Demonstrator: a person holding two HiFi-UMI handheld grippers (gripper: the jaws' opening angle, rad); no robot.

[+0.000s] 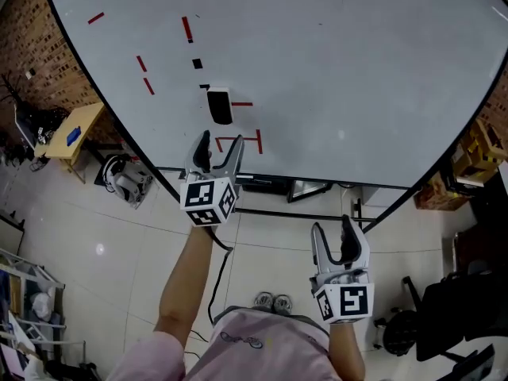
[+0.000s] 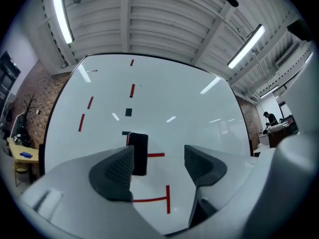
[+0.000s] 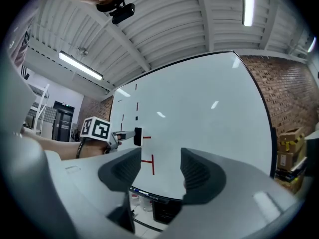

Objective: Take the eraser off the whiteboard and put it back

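Note:
A black eraser (image 1: 219, 106) clings to the whiteboard (image 1: 341, 70), beside short red lines. My left gripper (image 1: 220, 144) stands open just below it, fingertips close to the eraser's lower end and nothing between them. In the left gripper view the eraser (image 2: 138, 153) shows past the left pad (image 2: 117, 171), off to the left of the gap of the gripper (image 2: 158, 164). My right gripper (image 1: 340, 230) hangs lower and back from the board, open and empty. From the right gripper view, the right gripper (image 3: 160, 169) looks toward the left gripper (image 3: 112, 135) and the eraser (image 3: 137, 136).
Red dashes (image 1: 186, 28) and a small black square (image 1: 198, 63) mark the board. A tray (image 1: 266, 183) runs under its lower edge. A wooden desk (image 1: 73, 132) stands at the left, cardboard boxes (image 1: 476, 153) and a black chair (image 1: 444, 308) at the right.

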